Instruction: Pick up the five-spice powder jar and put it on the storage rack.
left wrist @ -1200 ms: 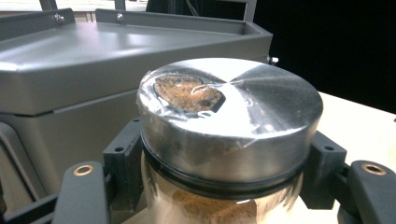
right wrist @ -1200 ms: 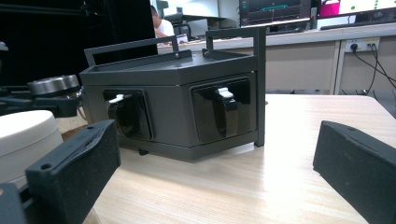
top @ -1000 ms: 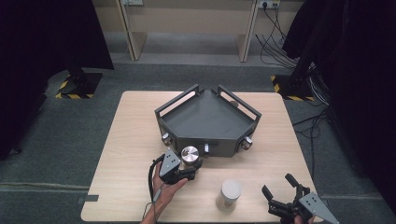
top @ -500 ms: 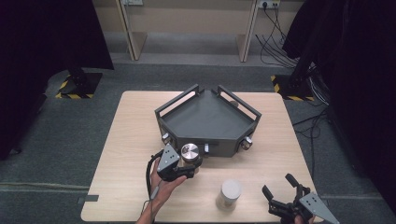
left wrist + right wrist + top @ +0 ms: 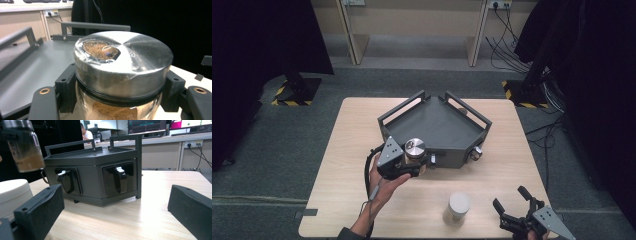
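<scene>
Moved: left hand-held gripper [image 5: 414,162] has lifted the jar [image 5: 415,151] off the worktop [image 5: 337,165] since the earlier frame and carried it toward the tray [image 5: 437,125]; the right hand-held gripper [image 5: 512,205] and the white pot [image 5: 458,206] have kept their places.
Jar place: in the air at the tray's near left edge, upright, clear of the worktop; the right gripper view has it [image 5: 23,147] hanging above and left of the tray [image 5: 100,175].
Left grip: jaws pinch the jar's glass body just under the metal lid [image 5: 125,62], one pad on each side.
Right grip: jaws spread wide with nothing between them, resting low at the worktop's near right corner, just beside the white pot [image 5: 12,192].
Handling: glass wall is stiff, smooth and likely slippery and breakable; brown powder fills the lower part, so probably moderate weight sitting low.
Lid: foil or film over it looks torn, powder showing through the hole, so it should stay upright.
Hold: best on the straight glass below the lid rim, which stops it sliding down.
</scene>
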Motion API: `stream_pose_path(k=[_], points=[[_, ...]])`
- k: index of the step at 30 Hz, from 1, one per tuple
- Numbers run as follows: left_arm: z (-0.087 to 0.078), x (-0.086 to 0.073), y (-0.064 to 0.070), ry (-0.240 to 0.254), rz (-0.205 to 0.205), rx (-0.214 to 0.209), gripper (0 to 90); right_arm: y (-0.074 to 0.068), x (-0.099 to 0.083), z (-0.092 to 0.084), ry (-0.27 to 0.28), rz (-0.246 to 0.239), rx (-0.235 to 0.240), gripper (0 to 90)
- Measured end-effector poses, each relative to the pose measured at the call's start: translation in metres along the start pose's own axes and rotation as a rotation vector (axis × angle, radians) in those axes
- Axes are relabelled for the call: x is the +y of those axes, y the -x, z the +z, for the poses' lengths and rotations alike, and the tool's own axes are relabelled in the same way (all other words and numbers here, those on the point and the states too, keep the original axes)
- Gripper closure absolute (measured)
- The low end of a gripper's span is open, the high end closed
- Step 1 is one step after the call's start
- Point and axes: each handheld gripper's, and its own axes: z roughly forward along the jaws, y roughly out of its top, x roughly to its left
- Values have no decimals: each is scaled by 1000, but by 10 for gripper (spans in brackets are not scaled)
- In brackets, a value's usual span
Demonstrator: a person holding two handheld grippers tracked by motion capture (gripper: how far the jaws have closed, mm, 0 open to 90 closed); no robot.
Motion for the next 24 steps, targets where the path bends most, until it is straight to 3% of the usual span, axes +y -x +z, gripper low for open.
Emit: stream_pose_path(k=[10, 18, 24], points=[[14, 29, -8, 12, -45, 61, 306, 0, 0, 0, 0, -1, 2, 8], [27, 39, -14, 10, -46, 106, 305, 1, 0, 0, 0, 2, 5, 8], [42, 38, -18, 30, -49, 149, 305, 1, 0, 0, 0, 3, 7, 8]])
